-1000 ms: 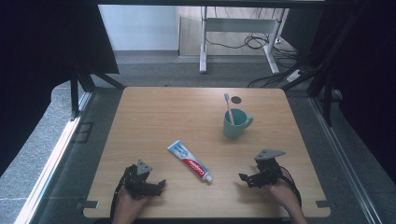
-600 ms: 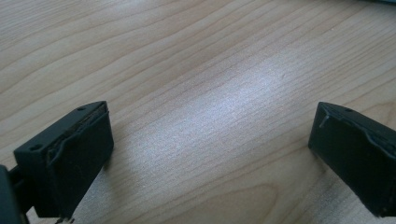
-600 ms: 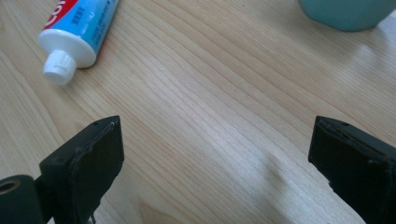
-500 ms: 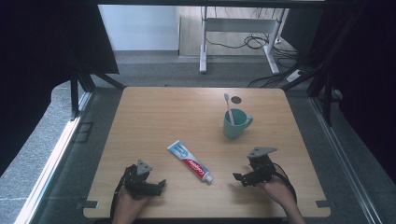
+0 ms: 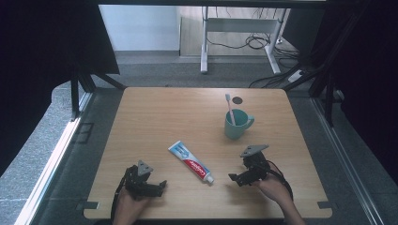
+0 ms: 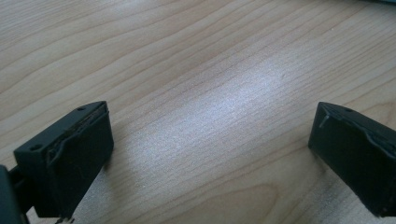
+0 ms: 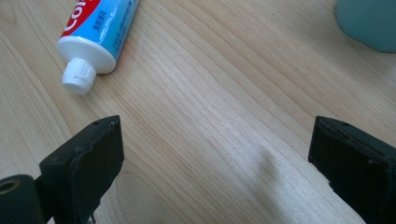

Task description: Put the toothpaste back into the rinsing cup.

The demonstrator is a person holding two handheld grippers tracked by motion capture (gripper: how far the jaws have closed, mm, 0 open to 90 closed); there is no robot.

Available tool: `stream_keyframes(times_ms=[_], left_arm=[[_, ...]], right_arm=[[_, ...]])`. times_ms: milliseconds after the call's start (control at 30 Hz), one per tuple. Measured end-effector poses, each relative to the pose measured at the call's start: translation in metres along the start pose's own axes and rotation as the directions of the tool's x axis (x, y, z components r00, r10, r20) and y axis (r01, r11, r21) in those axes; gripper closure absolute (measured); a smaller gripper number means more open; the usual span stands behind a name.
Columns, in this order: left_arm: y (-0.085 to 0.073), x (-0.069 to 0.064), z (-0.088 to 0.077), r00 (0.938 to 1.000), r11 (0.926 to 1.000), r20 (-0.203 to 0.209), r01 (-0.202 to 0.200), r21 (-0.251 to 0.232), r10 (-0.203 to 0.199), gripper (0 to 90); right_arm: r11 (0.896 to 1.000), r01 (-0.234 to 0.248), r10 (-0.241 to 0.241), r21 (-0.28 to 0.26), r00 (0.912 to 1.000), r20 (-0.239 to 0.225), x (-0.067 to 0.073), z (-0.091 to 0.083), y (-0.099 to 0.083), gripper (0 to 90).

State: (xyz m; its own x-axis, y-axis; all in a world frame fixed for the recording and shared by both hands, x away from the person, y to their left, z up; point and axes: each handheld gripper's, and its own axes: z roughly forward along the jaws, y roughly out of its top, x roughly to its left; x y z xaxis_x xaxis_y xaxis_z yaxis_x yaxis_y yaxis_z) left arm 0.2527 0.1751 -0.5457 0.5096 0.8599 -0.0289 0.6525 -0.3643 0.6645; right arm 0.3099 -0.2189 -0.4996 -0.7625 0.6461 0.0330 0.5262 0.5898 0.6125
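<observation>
A toothpaste tube point(image 5: 190, 161) lies flat near the table's front middle, white cap toward the front right. Its cap end point(image 7: 86, 65) shows at the upper left of the right gripper view. A teal mug point(image 5: 236, 123) holding a pink toothbrush point(image 5: 229, 108) stands right of centre; its base point(image 7: 369, 21) appears at the top right of that view. My right gripper point(image 5: 237, 178) hovers open just right of the cap, nothing between its jaws. Open over bare wood at the front left is my left gripper point(image 5: 159, 185).
The wooden table point(image 5: 155, 117) has a small dark hole point(image 5: 238, 99) near its far edge behind the mug. Dark frame legs and cables stand on the floor beyond. The back left of the tabletop is bare wood.
My right gripper has shifted left and slightly forward, closer to the toothpaste cap. The left gripper has stayed put.
</observation>
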Motion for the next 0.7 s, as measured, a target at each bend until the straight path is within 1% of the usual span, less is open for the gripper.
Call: stream_keyframes(times_ms=[433, 700], left_arm=[[0.0, 0.0, 0.0, 1.0, 1.0, 0.0, 0.002, -0.002, -0.002, 0.0], [0.0, 0.0, 0.0, 1.0, 1.0, 0.001, 0.002, -0.001, -0.002, 0.0]], right_arm=[[0.998, 0.036, -0.035, 0.042, 0.9992, -0.021, 0.007, 0.007, 0.017, 3.5], [0.995, 0.056, -0.052, 0.077, 0.9975, -0.046, 0.011, 0.013, 0.028, 3.9]])
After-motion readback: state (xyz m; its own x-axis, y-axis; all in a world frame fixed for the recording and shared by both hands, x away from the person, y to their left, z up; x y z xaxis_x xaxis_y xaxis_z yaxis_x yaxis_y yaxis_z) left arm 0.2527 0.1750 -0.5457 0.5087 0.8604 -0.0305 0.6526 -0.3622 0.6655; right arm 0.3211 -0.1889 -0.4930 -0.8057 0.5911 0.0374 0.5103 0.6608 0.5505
